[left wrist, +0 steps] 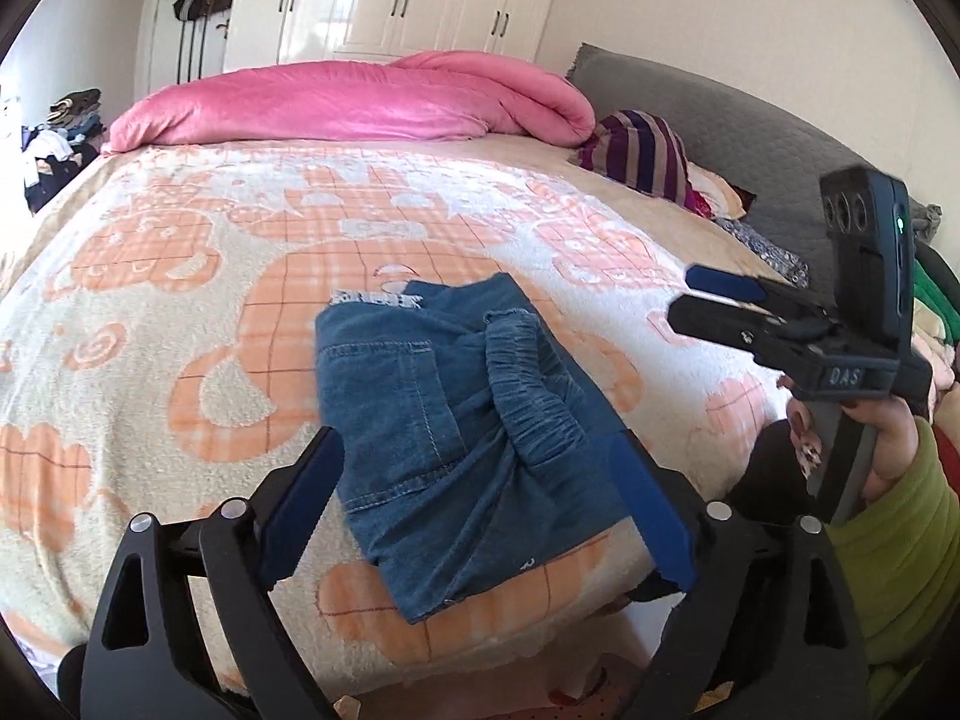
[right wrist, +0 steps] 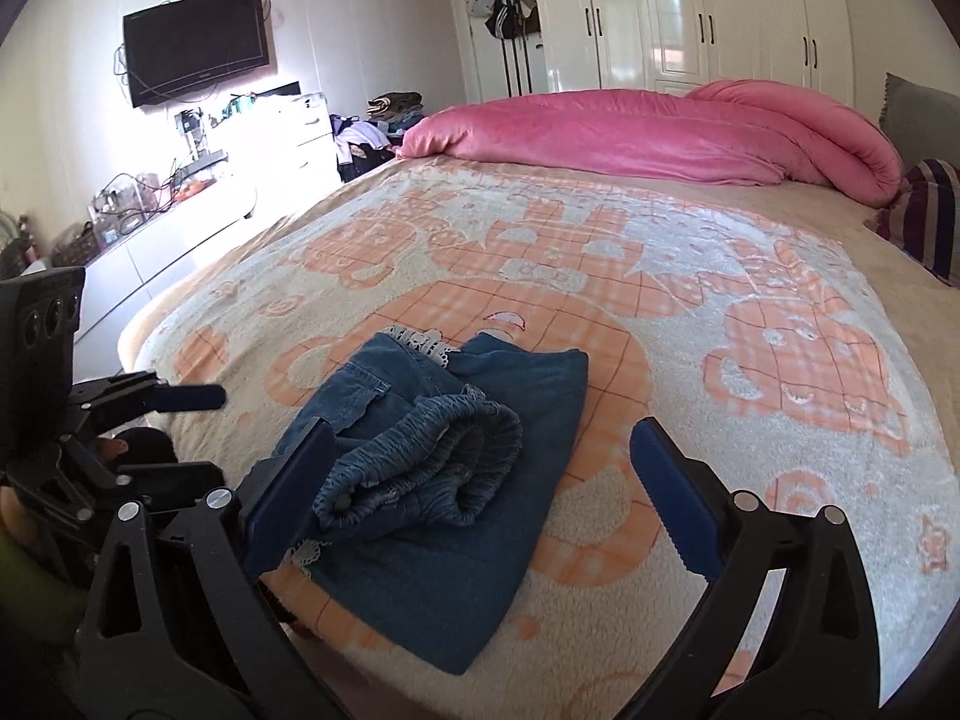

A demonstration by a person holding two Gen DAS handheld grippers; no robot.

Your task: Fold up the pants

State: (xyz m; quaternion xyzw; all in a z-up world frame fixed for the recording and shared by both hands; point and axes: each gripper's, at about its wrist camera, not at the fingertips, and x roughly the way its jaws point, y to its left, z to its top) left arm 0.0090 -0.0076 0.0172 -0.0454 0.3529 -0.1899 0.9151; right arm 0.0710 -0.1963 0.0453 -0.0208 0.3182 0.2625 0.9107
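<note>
Pants [left wrist: 456,438] sit folded into a compact denim bundle on the patterned blanket [left wrist: 180,312] at the near edge of the bed, elastic waistband bunched on top. We read the fold as essentially done.

Left gripper [left wrist: 480,504]: jaws wide apart, nothing between the pads; the bundle lies just ahead of it and below, framed between the two blue fingers [left wrist: 300,504] but not touched. Right gripper [right wrist: 480,492]: also spread wide, empty, with the bundle ahead and toward its left finger.

Key relation: the bundle's long axis runs roughly away from us, near bed edge toward the pink duvet [left wrist: 360,102], so both grippers look along it, not across. From the left wrist view the right gripper [left wrist: 708,294] hangs off to the right, clear of the denim; the left looks nearer and more centred on it.

If anything remains, we'd guess a tidy of the loose waistband, left gripper better placed.
</note>
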